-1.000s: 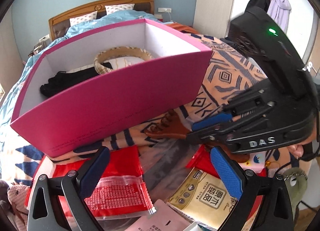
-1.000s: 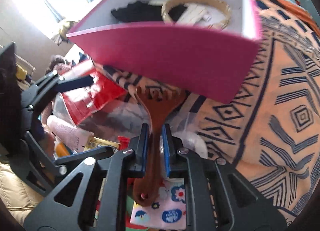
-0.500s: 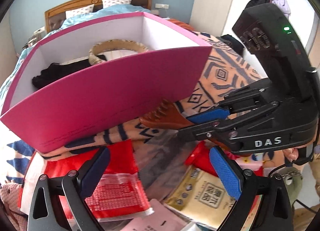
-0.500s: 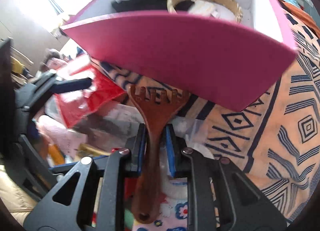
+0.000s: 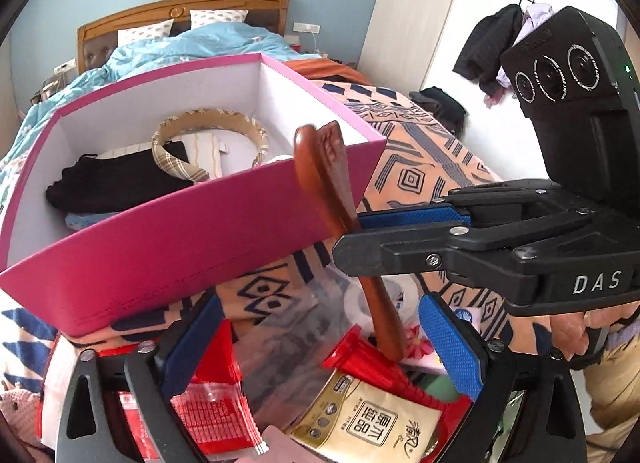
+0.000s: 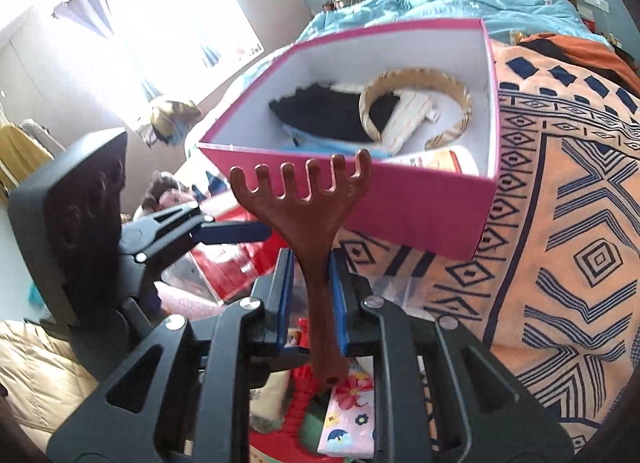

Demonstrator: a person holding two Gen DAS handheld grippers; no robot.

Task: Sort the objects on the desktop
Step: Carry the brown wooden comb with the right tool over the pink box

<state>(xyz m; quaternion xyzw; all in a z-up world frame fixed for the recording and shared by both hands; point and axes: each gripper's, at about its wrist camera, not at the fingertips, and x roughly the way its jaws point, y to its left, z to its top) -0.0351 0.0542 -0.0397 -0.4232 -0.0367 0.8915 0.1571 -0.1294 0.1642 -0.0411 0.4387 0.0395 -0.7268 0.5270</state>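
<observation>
My right gripper [image 6: 310,299] is shut on the handle of a brown wooden comb-like scratcher [image 6: 308,215] and holds it up at the near rim of the pink box [image 6: 420,203]. The scratcher [image 5: 324,183] shows in the left wrist view in front of the box wall [image 5: 180,243], with the right gripper [image 5: 360,227] to the right. The box holds a plaid headband [image 5: 180,155], black cloth [image 5: 116,183] and striped cloth. My left gripper [image 5: 320,343] is open and empty, low over the pile of packets.
Red packets [image 5: 208,403] and a beige pouch [image 5: 372,419] lie under the left gripper. A floral card [image 6: 348,419] lies below the right gripper. The patterned orange blanket [image 6: 580,243] covers the surface; the bed with blue duvet [image 5: 192,43] is behind.
The right gripper has lifted the scratcher from below the box front up to rim height. The box interior now shows more in both views. The left gripper stayed open.
</observation>
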